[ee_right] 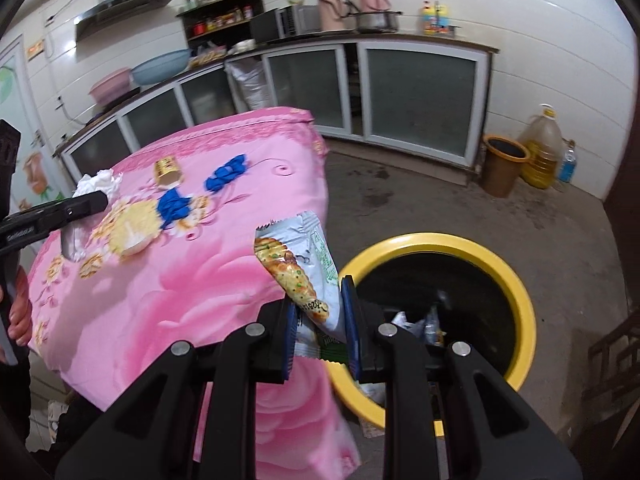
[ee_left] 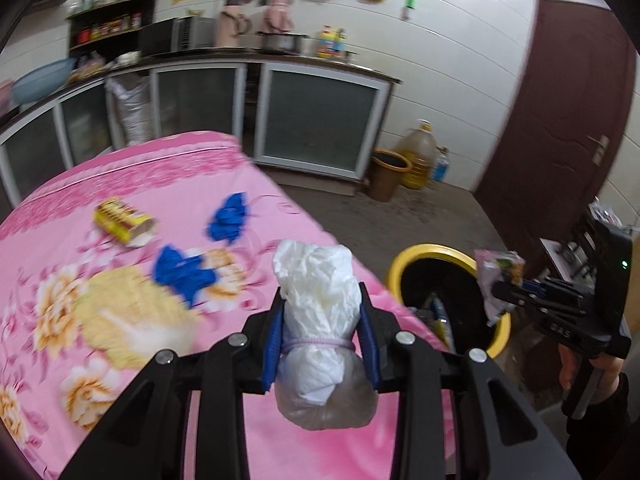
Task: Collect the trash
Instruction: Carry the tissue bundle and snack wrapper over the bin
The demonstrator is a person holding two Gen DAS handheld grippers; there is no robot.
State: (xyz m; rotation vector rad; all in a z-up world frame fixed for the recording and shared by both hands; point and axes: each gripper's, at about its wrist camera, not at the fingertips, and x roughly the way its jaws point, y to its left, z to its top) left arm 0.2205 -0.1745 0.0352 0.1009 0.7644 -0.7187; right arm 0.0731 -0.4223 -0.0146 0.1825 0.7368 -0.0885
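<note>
My left gripper (ee_left: 320, 292) is shut on a white plastic bag (ee_left: 320, 280) tied with a purple band, held above the right edge of the pink floral table (ee_left: 120, 360). To its right, my right gripper (ee_left: 500, 292) holds a snack wrapper (ee_left: 498, 268) over the yellow-rimmed bin (ee_left: 420, 250). In the right wrist view, that gripper (ee_right: 318, 296) is shut on the wrapper (ee_right: 304, 260) at the near-left rim of the bin (ee_right: 440, 240), which has trash inside. The left gripper (ee_right: 96, 200) with its white bag (ee_right: 100, 182) shows at far left. On the table lie two blue crumpled pieces (ee_left: 230, 218) (ee_left: 180, 272) and a yellow carton (ee_left: 122, 222).
Kitchen cabinets with glass doors (ee_left: 320, 120) run along the back wall. A brown bucket (ee_left: 388, 172), an oil jug (ee_left: 420, 156) and a bottle stand in the corner by a dark red door (ee_left: 560, 100). Bare concrete floor (ee_right: 400, 200) lies between table, bin and cabinets.
</note>
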